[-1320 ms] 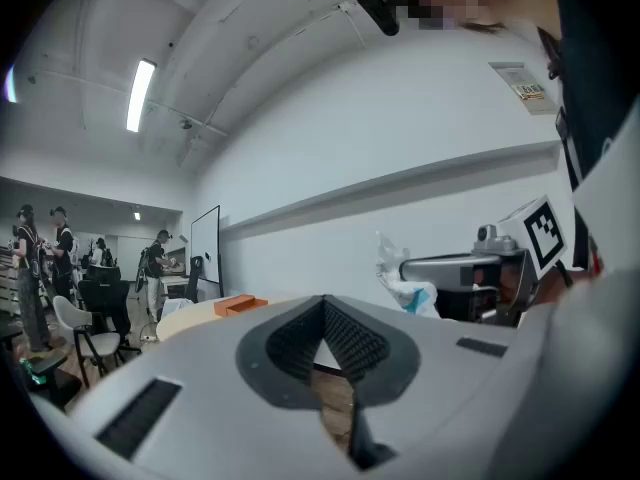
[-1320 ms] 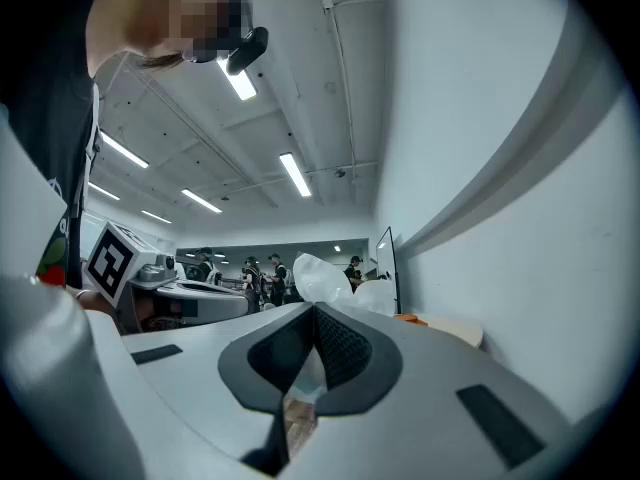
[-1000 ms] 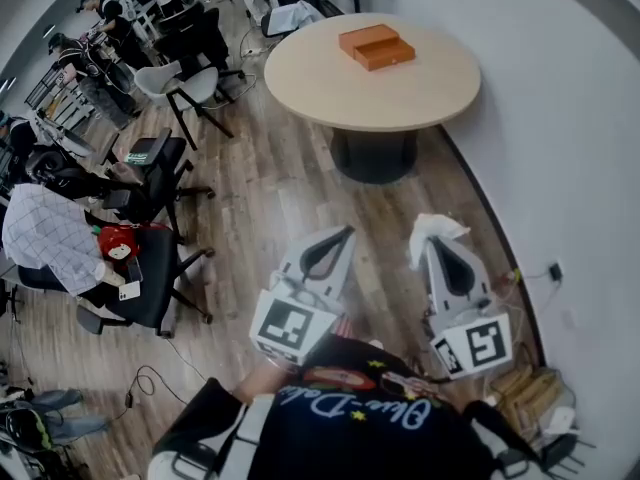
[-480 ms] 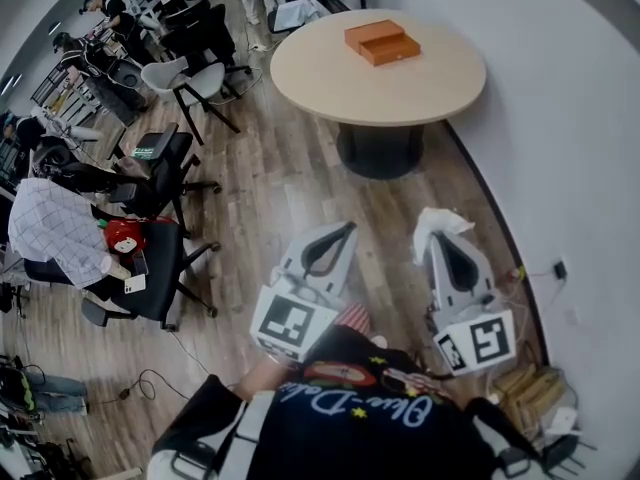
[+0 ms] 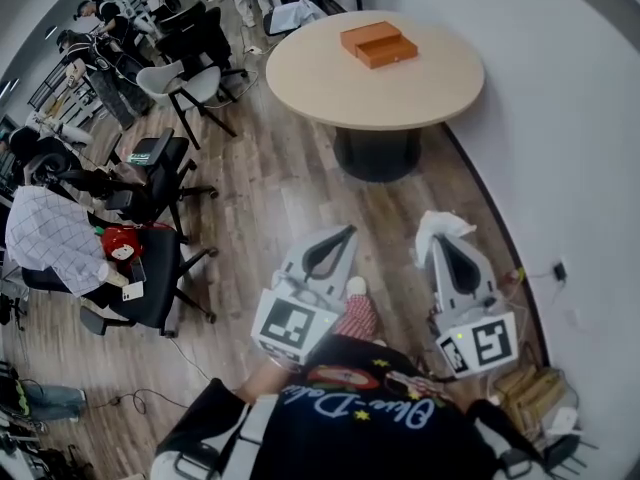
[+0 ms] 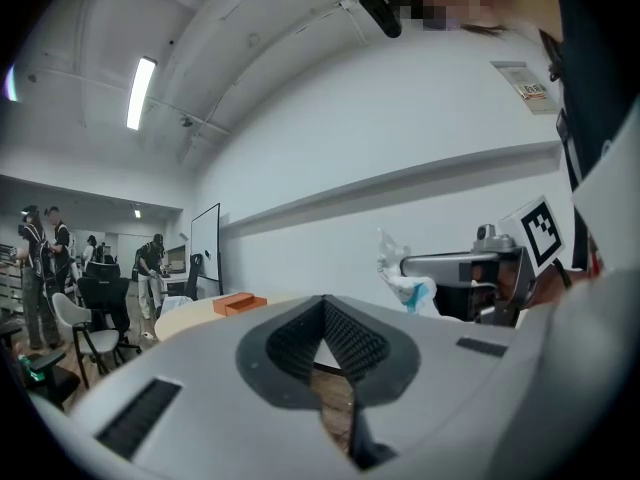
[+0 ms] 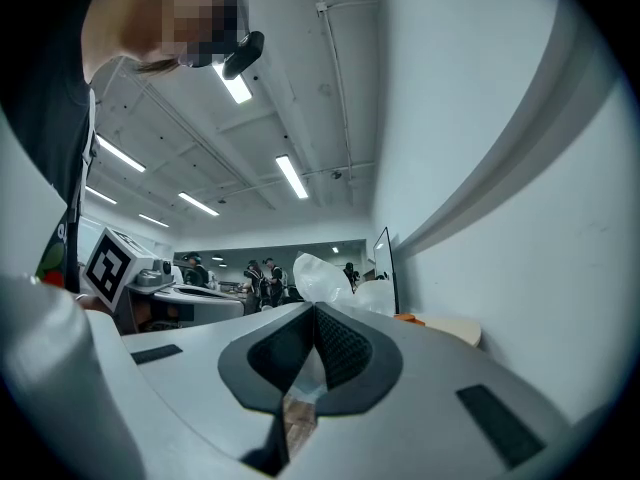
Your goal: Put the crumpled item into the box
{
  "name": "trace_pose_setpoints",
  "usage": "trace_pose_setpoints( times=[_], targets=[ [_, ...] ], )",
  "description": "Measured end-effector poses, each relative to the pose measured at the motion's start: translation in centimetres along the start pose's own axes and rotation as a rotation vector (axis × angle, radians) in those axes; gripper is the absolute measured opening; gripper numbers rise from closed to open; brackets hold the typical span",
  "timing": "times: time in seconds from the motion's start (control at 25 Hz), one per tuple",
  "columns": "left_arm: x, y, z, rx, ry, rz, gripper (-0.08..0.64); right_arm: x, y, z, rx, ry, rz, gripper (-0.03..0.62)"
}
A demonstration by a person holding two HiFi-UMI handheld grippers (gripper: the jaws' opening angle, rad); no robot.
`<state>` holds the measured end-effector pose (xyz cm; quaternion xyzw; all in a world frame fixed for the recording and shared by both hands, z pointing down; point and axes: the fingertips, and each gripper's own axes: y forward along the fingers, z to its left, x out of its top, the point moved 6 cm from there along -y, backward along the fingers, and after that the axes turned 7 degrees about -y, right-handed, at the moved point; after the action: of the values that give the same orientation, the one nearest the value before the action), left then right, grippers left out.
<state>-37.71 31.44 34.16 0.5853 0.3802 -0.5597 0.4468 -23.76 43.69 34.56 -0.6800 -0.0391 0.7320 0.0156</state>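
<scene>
Stepping forward, the person now shows a white shoe and a red-and-white striped trouser leg between the two tools, where only floor showed a second ago. The round pale wood tabletop sits at much the same place in the head view. I judge this to be mid-carry, with the walk across the room not yet finished.

The right hand-held gripper is pinching the crumpled white item. The item bulges out past the jaw tips, and its own view shows a strip of it running down between the ribbed black pads. It looks like thin, glossy, crinkled film, puffed into an irregular wad, with a touch of teal on one fold in the left gripper view. It should squash easily and weigh very little.

The left hand-held gripper has its jaws pressed together on nothing; only the wood-plank floor shows through the small gap behind the tips.

The flat orange box lies on the far part of the tabletop, well apart from both tools. It is rigid and sharp-cornered, and looks like two shallow rectangular halves side by side. Which half is the tray and which the lid cannot be told from here.
</scene>
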Motion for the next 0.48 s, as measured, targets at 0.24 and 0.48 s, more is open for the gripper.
trace_pose_setpoints(
  times=[0.24, 0.48],
  targets=[
    [-0.1, 2.8, 0.9, -0.034, -0.016, -0.005, -0.008, 0.0, 1.2, -1.8, -0.028, -0.012, 0.023, -0.002],
    [-0.2, 6.2, 3.0, -0.047, -0.024, -0.005, -0.008, -0.5, 3.9, -4.1, -0.029, -0.077, 0.037, -0.002]
  ],
)
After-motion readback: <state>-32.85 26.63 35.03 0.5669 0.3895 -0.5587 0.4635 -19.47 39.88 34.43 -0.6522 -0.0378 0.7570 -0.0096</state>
